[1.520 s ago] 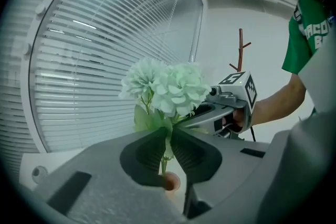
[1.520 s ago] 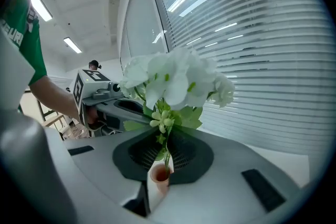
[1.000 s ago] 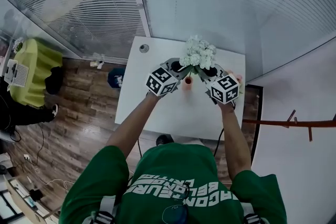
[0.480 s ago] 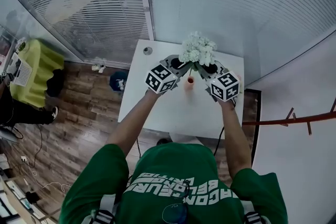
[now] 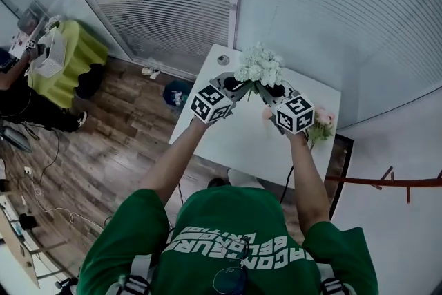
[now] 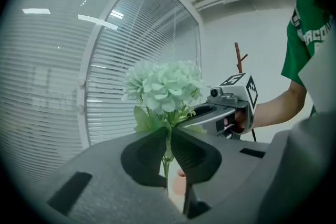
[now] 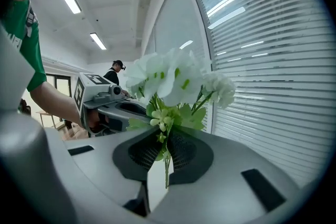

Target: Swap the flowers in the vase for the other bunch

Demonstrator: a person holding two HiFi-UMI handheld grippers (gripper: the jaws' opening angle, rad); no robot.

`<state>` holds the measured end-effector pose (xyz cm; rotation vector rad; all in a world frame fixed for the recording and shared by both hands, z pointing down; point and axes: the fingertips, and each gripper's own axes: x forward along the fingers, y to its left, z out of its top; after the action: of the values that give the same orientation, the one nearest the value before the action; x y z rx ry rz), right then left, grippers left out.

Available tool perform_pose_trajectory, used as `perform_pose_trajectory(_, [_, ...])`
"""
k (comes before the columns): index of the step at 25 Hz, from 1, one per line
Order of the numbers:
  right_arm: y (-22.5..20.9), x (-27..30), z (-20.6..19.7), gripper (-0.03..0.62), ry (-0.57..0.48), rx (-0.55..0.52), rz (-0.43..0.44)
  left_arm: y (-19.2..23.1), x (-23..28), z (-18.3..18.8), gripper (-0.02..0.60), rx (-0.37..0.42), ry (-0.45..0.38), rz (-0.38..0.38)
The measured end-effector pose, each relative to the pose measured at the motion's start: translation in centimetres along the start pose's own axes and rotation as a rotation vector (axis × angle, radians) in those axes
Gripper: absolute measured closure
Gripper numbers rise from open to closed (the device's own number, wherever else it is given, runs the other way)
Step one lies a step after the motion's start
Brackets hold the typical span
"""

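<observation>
A flower bunch [image 5: 259,67] sits between left tongs [image 5: 243,88] and right tongs [image 5: 268,92], above the table [image 5: 242,143].

- The left gripper [image 5: 243,88] and right gripper [image 5: 268,92] are lifting the white artificial flower bunch [image 5: 259,65] up from the small peach vase [image 6: 179,182] below their jaws.

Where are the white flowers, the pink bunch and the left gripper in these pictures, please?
white flowers [image 5: 259,67]: head view, middle of the blossom cluster.
pink bunch [image 5: 322,117]: head view, on a pink bloom.
left gripper [image 6: 168,136]: left gripper view, midway between its fingertips.
</observation>
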<state>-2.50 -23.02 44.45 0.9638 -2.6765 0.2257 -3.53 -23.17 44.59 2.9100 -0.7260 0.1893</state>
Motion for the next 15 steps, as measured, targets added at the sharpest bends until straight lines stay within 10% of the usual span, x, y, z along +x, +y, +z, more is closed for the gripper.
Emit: perform_pose_trajectory(15, [10.9, 9.0, -0.6, 0.562, 0.042, -0.026, 0.321, 3.8, -12.9, -4.6, 0.552, -0.095, 0.039, 0.314])
